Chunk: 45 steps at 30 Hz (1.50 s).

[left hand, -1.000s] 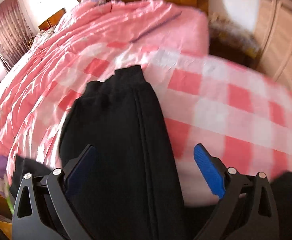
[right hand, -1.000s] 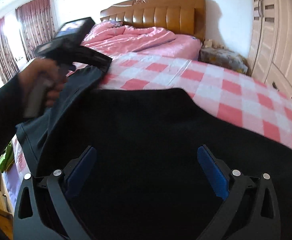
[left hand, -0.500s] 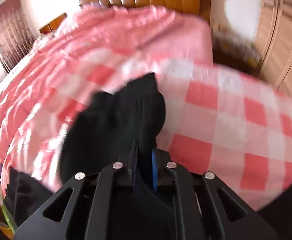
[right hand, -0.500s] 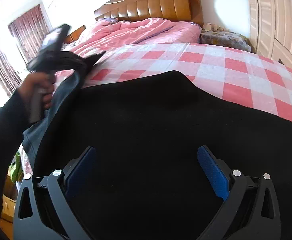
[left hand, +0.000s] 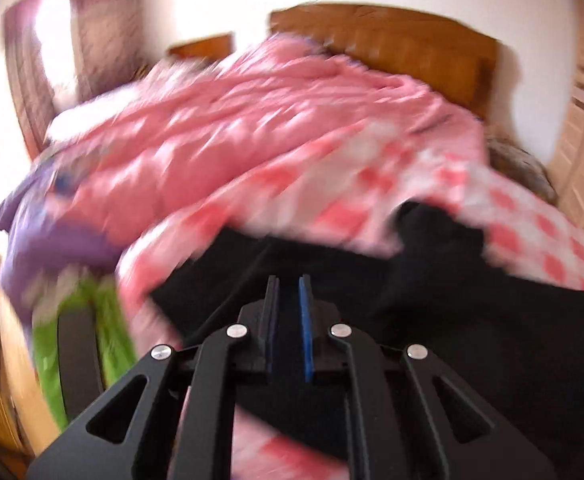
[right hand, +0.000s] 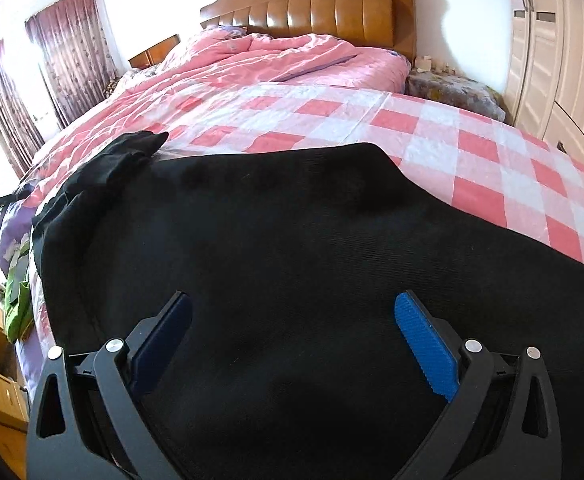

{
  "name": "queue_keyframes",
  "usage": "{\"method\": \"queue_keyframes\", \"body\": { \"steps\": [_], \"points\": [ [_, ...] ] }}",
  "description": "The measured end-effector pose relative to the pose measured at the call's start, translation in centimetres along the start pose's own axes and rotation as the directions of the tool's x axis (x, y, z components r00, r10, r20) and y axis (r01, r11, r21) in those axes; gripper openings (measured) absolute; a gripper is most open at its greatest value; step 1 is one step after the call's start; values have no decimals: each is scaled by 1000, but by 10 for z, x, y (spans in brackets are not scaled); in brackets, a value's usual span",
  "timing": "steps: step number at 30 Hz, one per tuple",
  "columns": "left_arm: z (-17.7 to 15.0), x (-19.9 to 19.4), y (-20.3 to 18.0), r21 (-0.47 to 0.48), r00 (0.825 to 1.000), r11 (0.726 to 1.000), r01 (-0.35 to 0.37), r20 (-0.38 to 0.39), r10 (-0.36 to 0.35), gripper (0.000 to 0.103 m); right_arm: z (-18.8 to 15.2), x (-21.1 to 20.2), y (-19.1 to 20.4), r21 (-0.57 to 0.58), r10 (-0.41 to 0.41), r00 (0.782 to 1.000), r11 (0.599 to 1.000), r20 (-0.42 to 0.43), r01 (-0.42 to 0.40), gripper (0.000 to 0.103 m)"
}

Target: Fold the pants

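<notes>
Black pants (right hand: 292, 220) lie spread across the pink checked sheet (right hand: 471, 152) of the bed. One leg's cuff (right hand: 140, 144) rests at the far left. My right gripper (right hand: 292, 300) hovers open just above the middle of the pants, its blue pads (right hand: 423, 344) wide apart with nothing between them. The left wrist view is blurred by motion. In it my left gripper (left hand: 288, 280) has its pads nearly together, pinching black cloth at the near edge of the pants (left hand: 471, 320). The cuff (left hand: 431, 224) lies ahead to the right.
A rumpled pink quilt (right hand: 272, 64) covers the far half of the bed below a wooden headboard (right hand: 323, 8). A wardrobe (right hand: 563, 60) and a cluttered nightstand (right hand: 451, 88) stand at the right. A green bag (right hand: 16, 304) and a cardboard box (right hand: 0, 400) sit beside the bed's left edge.
My left gripper closed on the pant leg, then swung fast to the left and out of the right wrist view. The raised leg now lies on the bed. The right gripper barely moved.
</notes>
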<state>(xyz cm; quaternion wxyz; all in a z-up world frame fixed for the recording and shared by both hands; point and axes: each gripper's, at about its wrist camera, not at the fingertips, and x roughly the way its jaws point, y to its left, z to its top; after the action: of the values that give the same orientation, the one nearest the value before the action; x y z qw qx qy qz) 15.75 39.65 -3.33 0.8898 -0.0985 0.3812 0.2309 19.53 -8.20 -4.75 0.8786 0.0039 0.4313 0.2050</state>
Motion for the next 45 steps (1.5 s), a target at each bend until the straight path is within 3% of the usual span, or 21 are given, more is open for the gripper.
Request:
{"method": "queue_keyframes", "body": {
  "steps": [4, 6, 7, 8, 11, 13, 16, 19, 22, 24, 28, 30, 31, 32, 34, 36, 40, 45],
  "points": [
    [-27, 18, 28, -21, 999, 1000, -4, -47, 3, 11, 5, 7, 19, -27, 31, 999, 999, -29, -32, 99],
    [-26, 11, 7, 23, 997, 997, 78, -17, -77, 39, 13, 14, 41, -73, 52, 998, 996, -30, -54, 99],
    [-22, 6, -13, 70, 995, 992, 103, 8, -104, 72, 17, 18, 51, -94, 64, 997, 993, -31, -67, 99],
    [-18, 1, -36, 130, 993, 986, 103, 43, -109, 90, 20, 22, 62, -117, 73, 997, 990, -34, -77, 99],
    [-9, 8, -101, 334, 996, 941, 57, 52, -79, 91, 29, 38, 96, -197, 113, 992, 973, -57, -122, 99],
    [-4, 24, -127, 414, 998, 910, 24, 43, -46, 91, 32, 48, 110, -238, 110, 991, 963, -74, -124, 99],
    [-2, 48, -153, 561, 1000, 827, 29, -25, -18, 92, 30, 57, 111, -242, 103, 990, 963, -95, -123, 99],
    [-7, 38, -152, 630, 997, 773, 80, -46, -65, 91, 28, 64, 100, -172, 134, 984, 973, -117, -152, 99],
    [-8, 24, -145, 624, 983, 760, 181, -87, -163, 92, 30, 64, 96, -139, 169, 980, 973, -106, -183, 99],
    [-8, 31, -155, 638, 986, 752, 167, -95, -138, 92, 29, 64, 99, -146, 161, 982, 974, -103, -175, 99],
    [-14, 58, -186, 715, 994, 690, 108, -87, -65, 92, 29, 64, 98, -146, 169, 981, 972, -96, -181, 99],
    [-8, 70, -189, 706, 996, 703, 88, -79, -45, 79, 29, 64, 96, -137, 179, 979, 972, -94, -191, 99],
    [-4, 73, -186, 679, 994, 727, 106, -91, -60, 51, 29, 64, 96, -134, 182, 979, 972, -94, -194, 99],
    [1, 73, -181, 652, 992, 748, 124, -101, -76, 35, 30, 65, 95, -132, 184, 978, 972, -94, -195, 99],
    [10, 58, -164, 576, 988, 804, 151, -62, -142, 22, 30, 64, 96, -131, 186, 978, 972, -93, -197, 99],
    [15, 37, -145, 529, 988, 839, 125, 11, -154, 20, 29, 64, 95, -130, 187, 978, 971, -92, -198, 99],
    [30, -9, -81, 383, 975, 910, 159, 83, -205, 20, 31, 66, 96, -127, 189, 978, 972, -91, -200, 99],
    [35, -21, -13, 249, 984, 955, 160, 33, -173, 20, 30, 66, 97, -137, 178, 980, 972, -94, -189, 99]
  ]
}}
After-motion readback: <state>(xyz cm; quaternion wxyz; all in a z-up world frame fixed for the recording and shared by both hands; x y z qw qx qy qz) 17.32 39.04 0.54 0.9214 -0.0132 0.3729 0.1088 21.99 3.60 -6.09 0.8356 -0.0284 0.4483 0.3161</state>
